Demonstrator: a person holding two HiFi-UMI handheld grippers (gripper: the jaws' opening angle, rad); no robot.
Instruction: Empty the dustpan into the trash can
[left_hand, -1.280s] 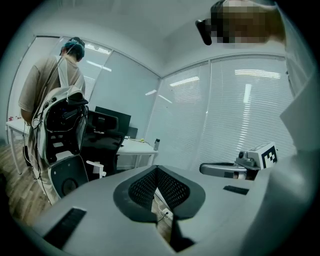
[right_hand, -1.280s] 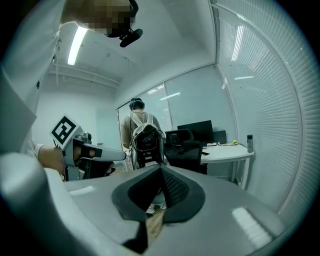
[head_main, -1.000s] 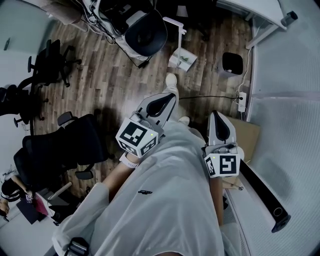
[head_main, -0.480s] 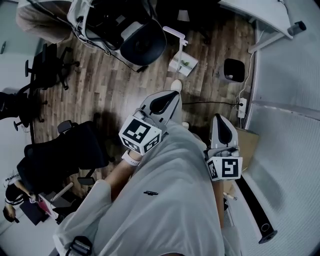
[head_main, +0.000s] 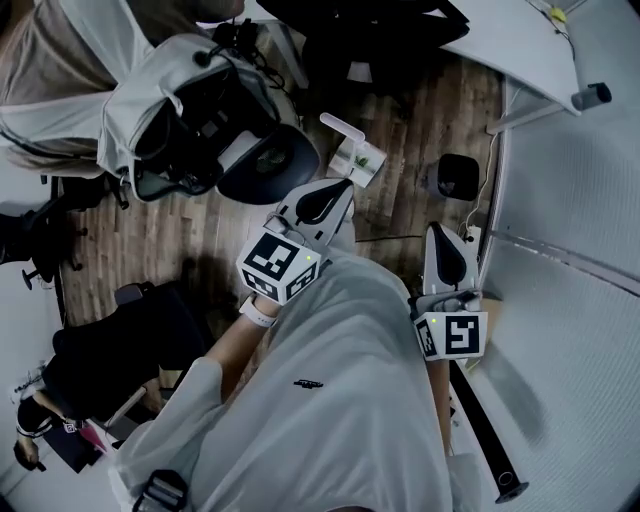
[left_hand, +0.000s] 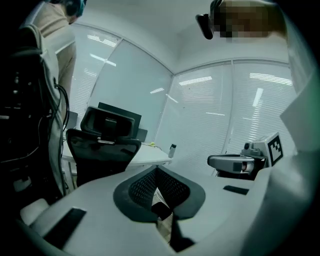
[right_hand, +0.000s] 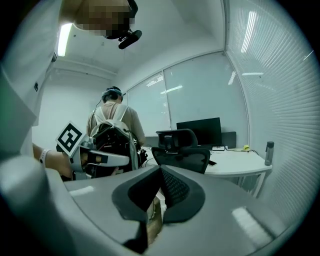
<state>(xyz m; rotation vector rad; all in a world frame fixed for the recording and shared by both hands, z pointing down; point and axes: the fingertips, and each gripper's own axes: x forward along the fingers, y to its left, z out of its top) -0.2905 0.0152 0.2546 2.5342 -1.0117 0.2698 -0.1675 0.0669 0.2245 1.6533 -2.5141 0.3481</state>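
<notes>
In the head view a white dustpan (head_main: 356, 160) with a long white handle stands on the wood floor ahead of me. A small black trash can (head_main: 458, 175) sits to its right, near the wall. My left gripper (head_main: 330, 200) is held out over the floor just short of the dustpan, jaws shut and empty. My right gripper (head_main: 443, 250) is also shut and holds nothing, a little short of the trash can. In the left gripper view the left gripper (left_hand: 157, 170) has its pads together. The right gripper view shows the right gripper (right_hand: 161, 171) the same way.
A person with a backpack (head_main: 180, 110) stands at the upper left beside a black office chair (head_main: 268, 170). A white desk (head_main: 520, 30) fills the top right. A wall of blinds (head_main: 570, 330) runs along the right, with a power strip (head_main: 470, 235) and a long black bar (head_main: 480, 420) at its foot. Another chair (head_main: 120, 330) stands at the lower left.
Both grippers have travelled forward with me, still shut. The dustpan and trash can have come closer, and the person with the backpack has entered the upper left.
</notes>
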